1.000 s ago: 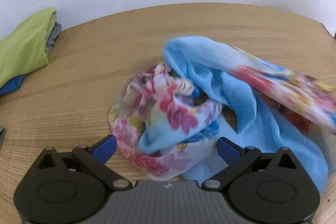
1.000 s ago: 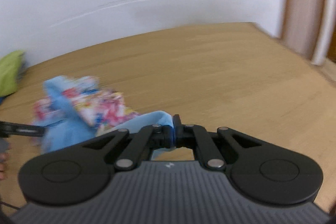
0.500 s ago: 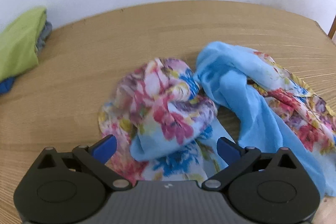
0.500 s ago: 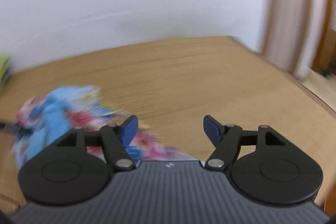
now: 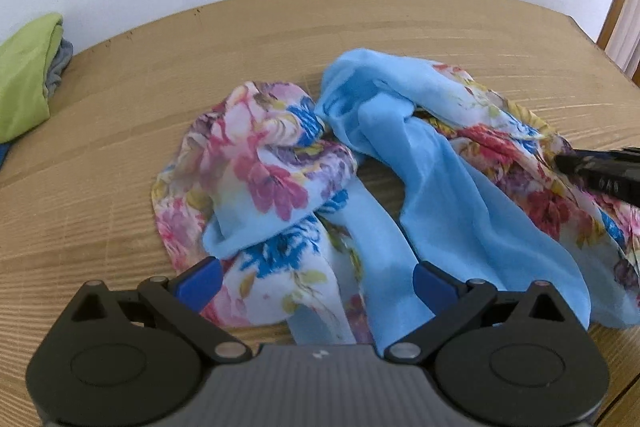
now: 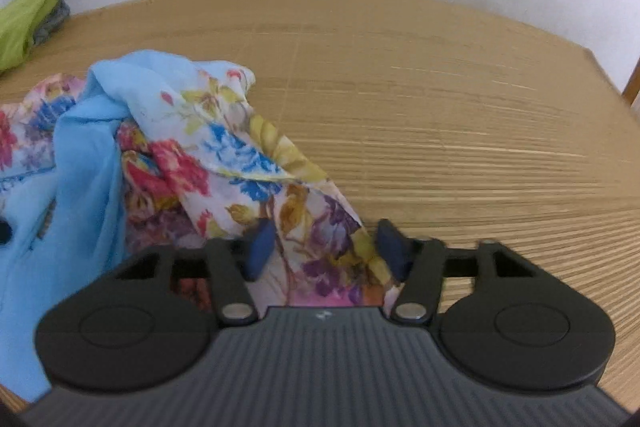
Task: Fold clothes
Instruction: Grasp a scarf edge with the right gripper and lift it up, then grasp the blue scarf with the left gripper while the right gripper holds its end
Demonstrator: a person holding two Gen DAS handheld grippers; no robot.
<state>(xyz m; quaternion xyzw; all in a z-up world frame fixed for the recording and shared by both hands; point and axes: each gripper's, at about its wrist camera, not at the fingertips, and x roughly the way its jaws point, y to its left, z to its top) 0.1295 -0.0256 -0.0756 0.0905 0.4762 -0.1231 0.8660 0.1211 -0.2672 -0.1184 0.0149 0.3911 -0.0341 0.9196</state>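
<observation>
The floral garment (image 5: 280,171), blue on its reverse, lies crumpled mid-table on the wooden table (image 5: 120,131). At far left sits a green folded cloth (image 5: 24,75) over grey fabric. The left gripper (image 5: 316,279) hovers at the garment's near edge, jaws spread wide. The right gripper (image 6: 326,247) straddles the garment's right corner, jaws apart, unclamped.

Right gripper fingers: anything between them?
Yes. In the right wrist view, a fold of the floral garment lies between the open right gripper fingers, not clamped.
</observation>
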